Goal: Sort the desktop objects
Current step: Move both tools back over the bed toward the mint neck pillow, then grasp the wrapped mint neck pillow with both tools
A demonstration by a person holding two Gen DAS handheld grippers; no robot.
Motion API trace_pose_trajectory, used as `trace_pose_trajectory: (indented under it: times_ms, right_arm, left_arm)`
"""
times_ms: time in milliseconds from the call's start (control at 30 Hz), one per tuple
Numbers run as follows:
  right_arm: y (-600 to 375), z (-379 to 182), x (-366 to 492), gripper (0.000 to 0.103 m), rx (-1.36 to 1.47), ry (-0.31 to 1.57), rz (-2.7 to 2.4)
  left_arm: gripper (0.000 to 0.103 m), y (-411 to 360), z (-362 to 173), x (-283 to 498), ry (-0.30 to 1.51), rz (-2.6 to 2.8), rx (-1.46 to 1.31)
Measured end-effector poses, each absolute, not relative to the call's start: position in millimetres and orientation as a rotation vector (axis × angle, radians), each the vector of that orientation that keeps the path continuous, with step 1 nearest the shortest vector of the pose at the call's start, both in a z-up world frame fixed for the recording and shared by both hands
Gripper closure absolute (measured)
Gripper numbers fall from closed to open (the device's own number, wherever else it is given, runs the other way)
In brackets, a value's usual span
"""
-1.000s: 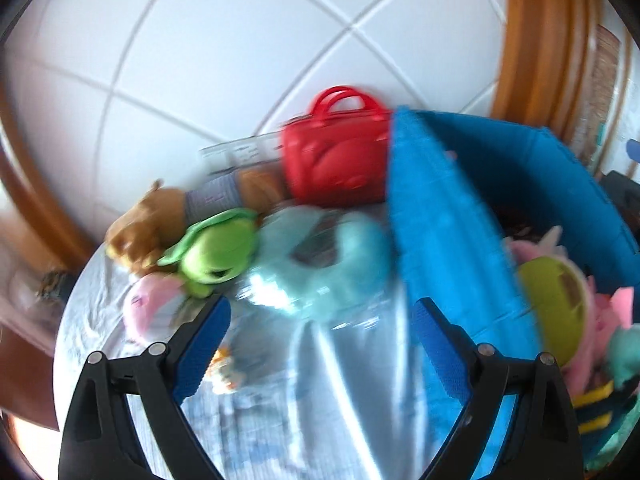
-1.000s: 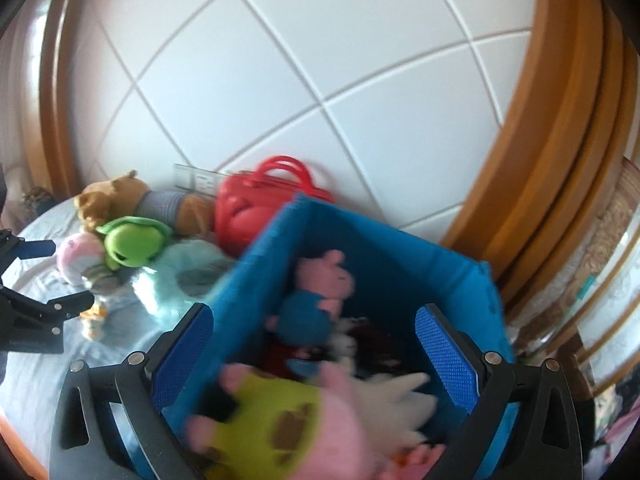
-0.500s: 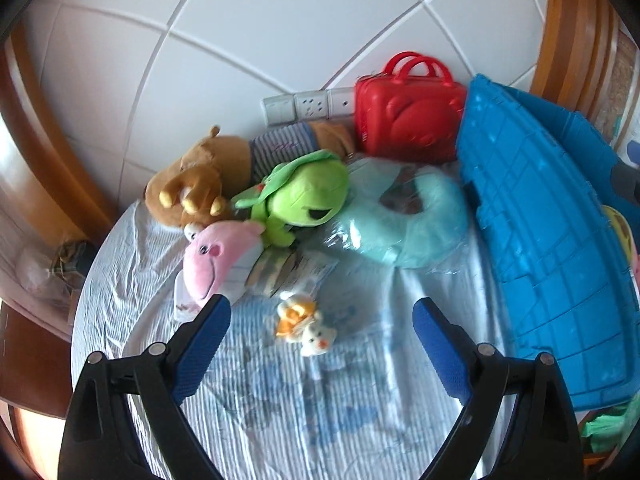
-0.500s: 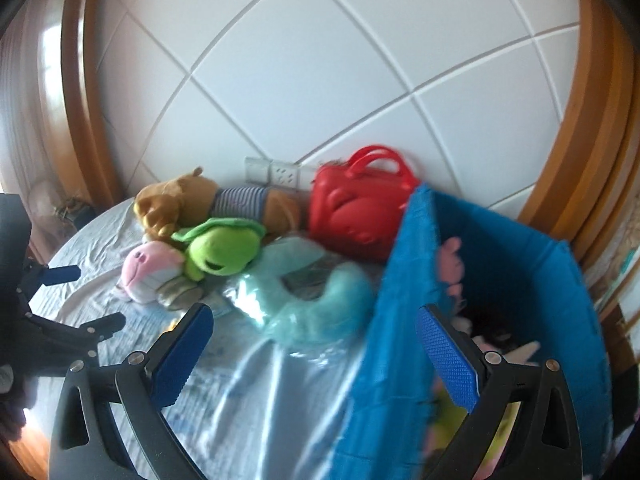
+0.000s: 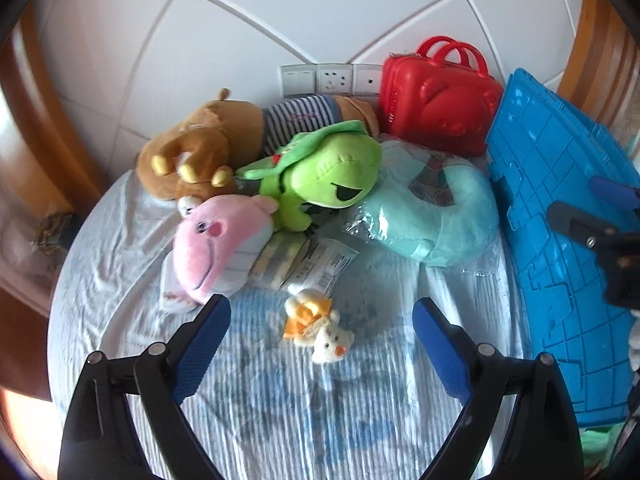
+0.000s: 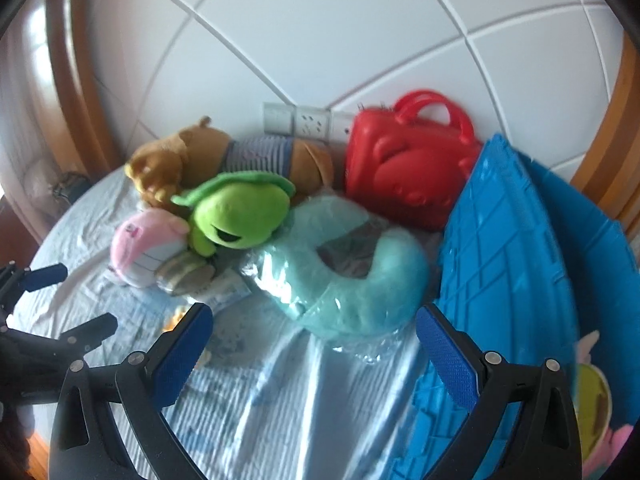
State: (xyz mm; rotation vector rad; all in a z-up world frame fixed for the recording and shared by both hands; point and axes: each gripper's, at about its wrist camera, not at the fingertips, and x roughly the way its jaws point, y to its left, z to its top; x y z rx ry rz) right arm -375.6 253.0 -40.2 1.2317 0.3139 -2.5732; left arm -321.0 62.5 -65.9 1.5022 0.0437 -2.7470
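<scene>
Two grippers hang over a round table with a pale blue cloth (image 5: 120,248), and both point down at the toys. The left gripper (image 5: 322,330) has its jaws wide apart and holds nothing. A tiny white and orange toy (image 5: 316,326) lies on the cloth right between its blue pads (image 5: 204,344), a bit ahead of them, with its long side slanting across the gap. The right gripper (image 6: 314,340) is wide too and empty, and it faces the teal neck pillow in plastic wrap (image 6: 344,276), next to the blue bin (image 6: 504,280). The left one looks nearer to the tiny toy, so it would likely drop straight down.
</scene>
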Motion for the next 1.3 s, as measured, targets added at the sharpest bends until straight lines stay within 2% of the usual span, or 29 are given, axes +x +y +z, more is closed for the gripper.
trace_pose_trajectory:
  times_ms: [267, 500, 700, 800, 867, 900, 933, 1133, 1300]
  right_arm:
    - [269.1, -104.0, -410.1, 0.001, 1.415, 0.146, -2.601]
    - [285.8, -157.3, -444.2, 0.001, 1.548, 0.083, -2.616]
    - [302.0, -186.6, -482.2, 0.001, 1.56, -0.012, -2.657]
    - [310.5, -193.6, -504.0, 0.001, 1.535, -0.09, -2.703]
    - [313.3, -203.0, -519.5, 0.0, 1.542, -0.138, -2.707]
    - [314.4, -208.6, -527.3, 0.0, 1.545, -0.159, -2.709]
    - [315.9, -216.1, -535.4, 0.0, 1.56, -0.175, -2.72]
    - [312.1, -236.4, -557.0, 0.0, 1.622, -0.071, -2.79]
    - [316.9, -244.2, -557.4, 0.0, 1.664, -0.123, -2.762]
  left_arm:
    - [0.01, 86.9, -131.2, -379.1, -0.034, -2.816, 1.681]
    - [0.01, 116.0, -196.0, -436.9, -0.013, -2.807, 1.815]
    - [0.01, 129.4, -211.8, -490.0, -0.04, -2.855, 1.77]
    - [0.01, 128.8, -218.0, -516.0, 0.024, -2.862, 1.768]
    - [0.008, 128.3, -224.2, -529.1, 0.11, -2.876, 1.787]
    - [0.002, 130.0, -226.3, -532.1, 0.096, -2.892, 1.774]
    - [0.0, 131.7, -228.4, -535.1, 0.083, -2.907, 1.76]
    - [0.0, 139.4, -238.3, -549.5, 0.023, -2.995, 1.682]
    - [0.0, 143.4, -242.0, -550.5, -0.013, -2.997, 1.68]
